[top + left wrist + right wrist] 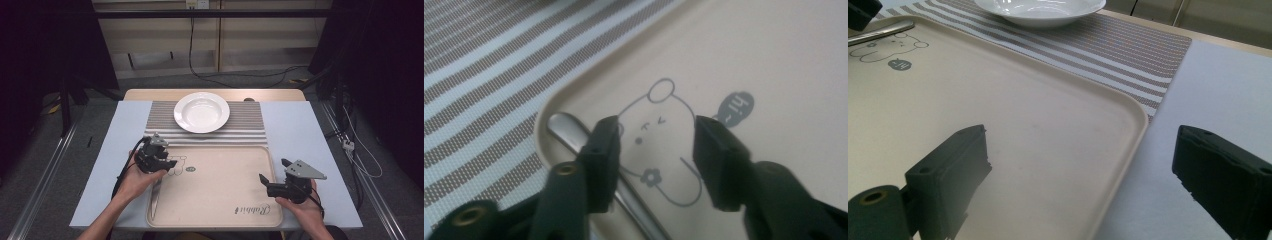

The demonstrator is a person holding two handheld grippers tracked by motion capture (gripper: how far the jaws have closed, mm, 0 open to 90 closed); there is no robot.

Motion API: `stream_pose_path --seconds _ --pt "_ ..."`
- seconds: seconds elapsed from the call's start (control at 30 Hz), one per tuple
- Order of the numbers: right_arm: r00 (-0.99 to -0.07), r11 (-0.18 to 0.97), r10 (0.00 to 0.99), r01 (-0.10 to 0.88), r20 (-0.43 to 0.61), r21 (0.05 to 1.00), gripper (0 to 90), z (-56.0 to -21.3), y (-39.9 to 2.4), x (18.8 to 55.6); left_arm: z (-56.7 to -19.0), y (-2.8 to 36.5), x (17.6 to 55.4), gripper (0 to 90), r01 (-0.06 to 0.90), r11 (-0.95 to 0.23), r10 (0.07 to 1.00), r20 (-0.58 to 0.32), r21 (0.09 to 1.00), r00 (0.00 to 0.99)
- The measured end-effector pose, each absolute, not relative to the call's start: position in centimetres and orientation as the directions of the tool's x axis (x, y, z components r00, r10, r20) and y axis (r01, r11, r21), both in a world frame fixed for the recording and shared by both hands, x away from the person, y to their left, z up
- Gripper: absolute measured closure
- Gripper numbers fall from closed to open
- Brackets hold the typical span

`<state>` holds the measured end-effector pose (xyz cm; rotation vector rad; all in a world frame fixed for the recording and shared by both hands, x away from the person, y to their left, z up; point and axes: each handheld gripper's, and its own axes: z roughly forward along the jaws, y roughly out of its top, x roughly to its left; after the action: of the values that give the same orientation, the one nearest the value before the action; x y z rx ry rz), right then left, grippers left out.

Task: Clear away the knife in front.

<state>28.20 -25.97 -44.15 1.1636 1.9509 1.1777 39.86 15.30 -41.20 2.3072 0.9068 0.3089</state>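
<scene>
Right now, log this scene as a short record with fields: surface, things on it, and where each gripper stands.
surface: pale table with a striped mat at its far side
tray: beige tray at the near edge, with a printed cartoon animal
plate: white plate on the mat, nothing in it
utensil: metal utensil handle lying along the tray's left edge
left gripper: jaws open over the tray's far left corner, one jaw above the handle
right gripper: jaws open wide, straddling the tray's right rim, holding nothing

Black tongs (172, 162) with grey three-cornered plates and trailing black cables.
</scene>
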Motion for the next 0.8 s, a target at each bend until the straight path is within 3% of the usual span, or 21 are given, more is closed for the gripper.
stream_pose_path --seconds 0.2,0.3,0.4,0.63,0.8 --pt "-0.451 0.231 0.892 0.39 -0.034 0.892 8.5 -44.2 -25.9 28.4 -39.5 14.2 39.9 15.8 0.47 -0.544 0.655 0.002 0.695 0.755" --pt "-0.45 0.232 0.892 0.391 -0.035 0.891 8.5 -44.3 -26.0 28.4 -39.0 14.1 39.7 7.6 0.463 -0.526 0.666 0.007 0.713 0.746" --pt "-0.445 0.227 0.895 0.394 -0.031 0.891 8.3 -44.2 -26.0 28.4 -38.7 14.3 39.0 6.3 0.446 -0.506 0.684 0.029 0.739 0.729" --pt "-0.443 0.226 0.896 0.39 -0.033 0.892 7.9 -44.2 -26.1 28.2 -38.8 16.4 37.8 5.7 0.458 -0.407 0.729 -0.022 0.79 0.684" --pt "-0.435 0.224 0.9 0.396 -0.033 0.89 7.8 -44.2 -26.2 28.1 -39.0 17.4 36.7 6.3 0.437 -0.4 0.762 0.028 0.806 0.647"
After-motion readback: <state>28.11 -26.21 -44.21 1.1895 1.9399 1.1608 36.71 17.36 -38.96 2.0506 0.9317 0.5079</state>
